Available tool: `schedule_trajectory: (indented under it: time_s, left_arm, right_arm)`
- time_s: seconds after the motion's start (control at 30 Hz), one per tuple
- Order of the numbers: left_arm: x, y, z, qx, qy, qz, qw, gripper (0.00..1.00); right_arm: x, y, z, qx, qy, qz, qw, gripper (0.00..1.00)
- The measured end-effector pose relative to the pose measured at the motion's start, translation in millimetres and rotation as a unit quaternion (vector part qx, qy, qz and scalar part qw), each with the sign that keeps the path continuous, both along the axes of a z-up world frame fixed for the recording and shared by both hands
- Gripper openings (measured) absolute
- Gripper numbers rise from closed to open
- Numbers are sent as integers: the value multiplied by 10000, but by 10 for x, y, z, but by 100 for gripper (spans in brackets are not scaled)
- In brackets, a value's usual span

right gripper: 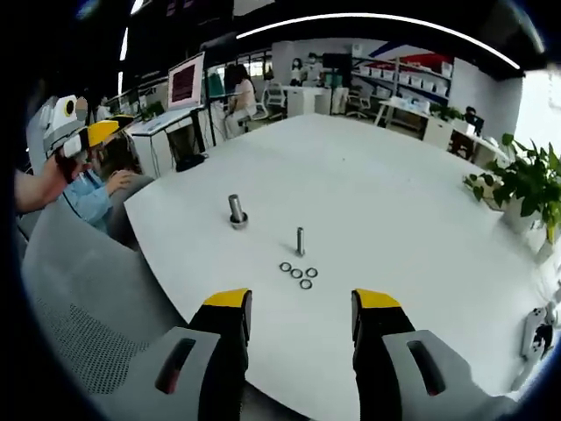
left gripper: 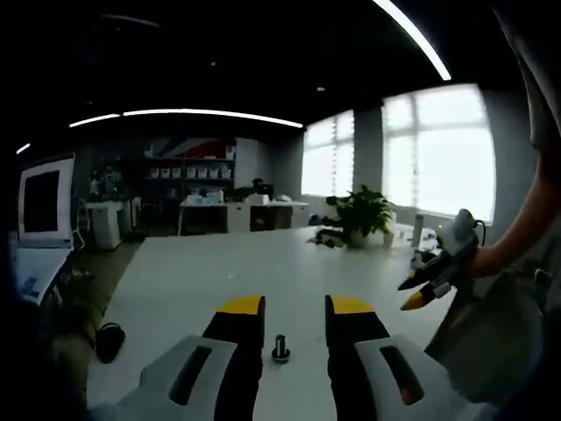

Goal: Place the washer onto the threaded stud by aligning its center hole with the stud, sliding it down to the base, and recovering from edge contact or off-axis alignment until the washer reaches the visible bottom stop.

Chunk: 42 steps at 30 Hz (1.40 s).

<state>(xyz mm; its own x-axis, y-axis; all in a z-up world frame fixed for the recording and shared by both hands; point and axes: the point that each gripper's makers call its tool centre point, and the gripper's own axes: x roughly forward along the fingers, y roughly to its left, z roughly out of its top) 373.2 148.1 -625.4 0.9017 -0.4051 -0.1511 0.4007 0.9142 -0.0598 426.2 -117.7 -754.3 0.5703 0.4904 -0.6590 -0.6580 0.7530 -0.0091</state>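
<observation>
In the right gripper view, the right claw (right gripper: pixel 301 309) hangs above the near edge of the white surface (right gripper: pixel 386 202) with its yellow-tipped jaws spread wide and nothing between them. Ahead of it stands the thin threaded stud (right gripper: pixel 300 240), upright and bare. Just in front of the stud's foot lie four small washers (right gripper: pixel 298 275) in a loose cluster, flat on the surface, close to the stud but not on it. To the left of the stud and a little further off stands a thicker bolt (right gripper: pixel 237 210) on a wider round base. A potted plant (right gripper: pixel 524 180) sits at the right edge of the surface.

In the left gripper view, the left claw (left gripper: pixel 294 311) is likewise parted and empty, held low over the surface (left gripper: pixel 219 263). A short upright bolt (left gripper: pixel 280 348) shows in the gap between the jaws, untouched by either. At the right of this view the right claw (left gripper: pixel 419 291) appears, held by a hand (left gripper: pixel 478 259) off the surface's edge.
</observation>
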Motion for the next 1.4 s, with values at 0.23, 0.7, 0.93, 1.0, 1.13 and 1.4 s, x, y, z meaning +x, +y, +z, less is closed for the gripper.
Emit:
schedule_trajectory:
  time_s: [0.23,0.7,0.93,1.0,1.13,1.4]
  left_arm:
    - [-29,-48,93,249,-235,-33,9994,24]
    - [-22,-43,107,538,-307,83,9980,25]
    - [-7,31,101,421,-263,160,9986,25]
    - [-6,37,105,363,-260,174,9989,25]
    - [-5,57,82,282,-188,202,9992,25]
    - [-17,42,92,361,-229,190,9989,24]
  right_arm:
    - [98,-60,-226,50,114,199,9997,48]
    - [357,-163,-509,294,334,22,9990,47]
    - [442,-38,-587,174,454,105,9988,44]
    - [461,-21,-620,92,483,114,9987,44]
    - [468,40,-659,7,545,112,9985,43]
    - [450,74,-827,-218,704,98,9972,40]
